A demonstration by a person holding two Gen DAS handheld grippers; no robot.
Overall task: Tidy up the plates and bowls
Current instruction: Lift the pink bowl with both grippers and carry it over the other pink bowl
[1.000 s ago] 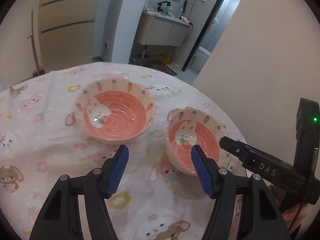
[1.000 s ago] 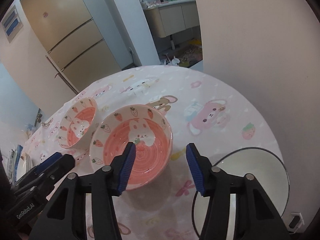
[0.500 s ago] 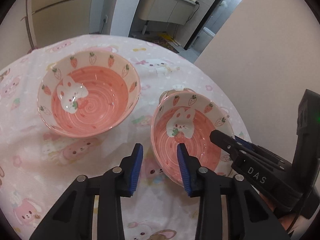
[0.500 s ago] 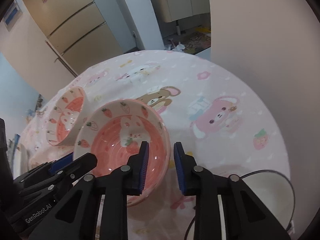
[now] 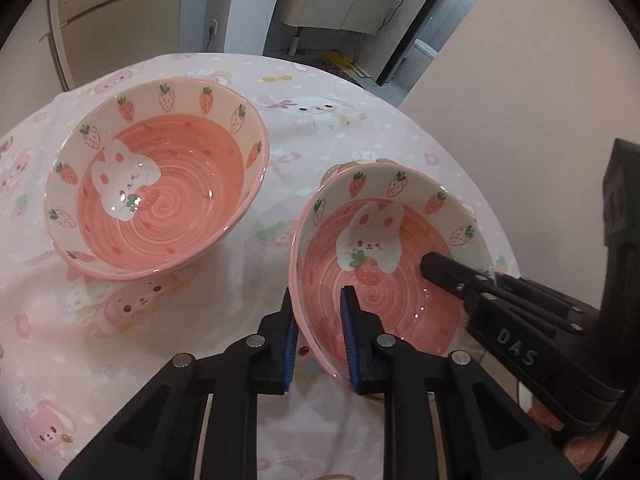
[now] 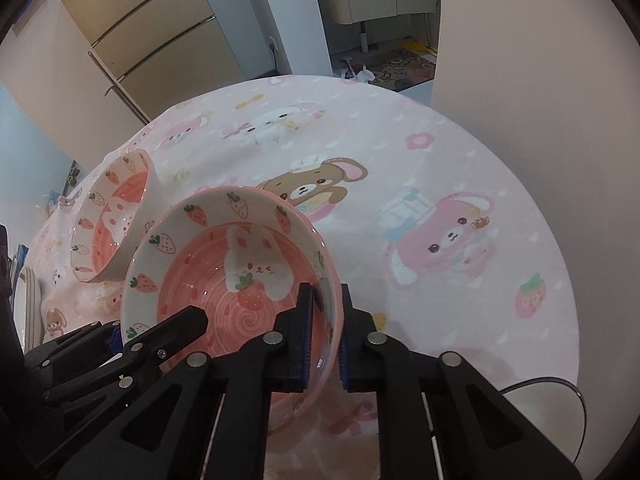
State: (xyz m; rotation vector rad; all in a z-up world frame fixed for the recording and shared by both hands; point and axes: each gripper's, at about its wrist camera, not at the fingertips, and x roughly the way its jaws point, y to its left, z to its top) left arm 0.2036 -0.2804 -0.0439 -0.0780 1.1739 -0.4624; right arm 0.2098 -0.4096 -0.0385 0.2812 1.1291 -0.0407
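On the pink cartoon tablecloth [image 5: 224, 320] both claws are clamped on the same small bunny bowl [image 5: 384, 264]. Left gripper [image 5: 318, 340] pinches the rim at about 7 o'clock, one pad inside and one outside; right gripper [image 6: 323, 336] bites the opposite rim at roughly 3 o'clock. Bigger strawberry bowl [image 5: 160, 184] sits just beside it at 9 o'clock, not touching

round table [image 5: 360, 128] under a pink cartoon-animal cloth [image 6: 440, 168]
in the left wrist view, large strawberry bowl [image 5: 156, 184] rests at 10 o'clock; smaller bowl [image 5: 384, 264] at 3 o'clock, tilted.
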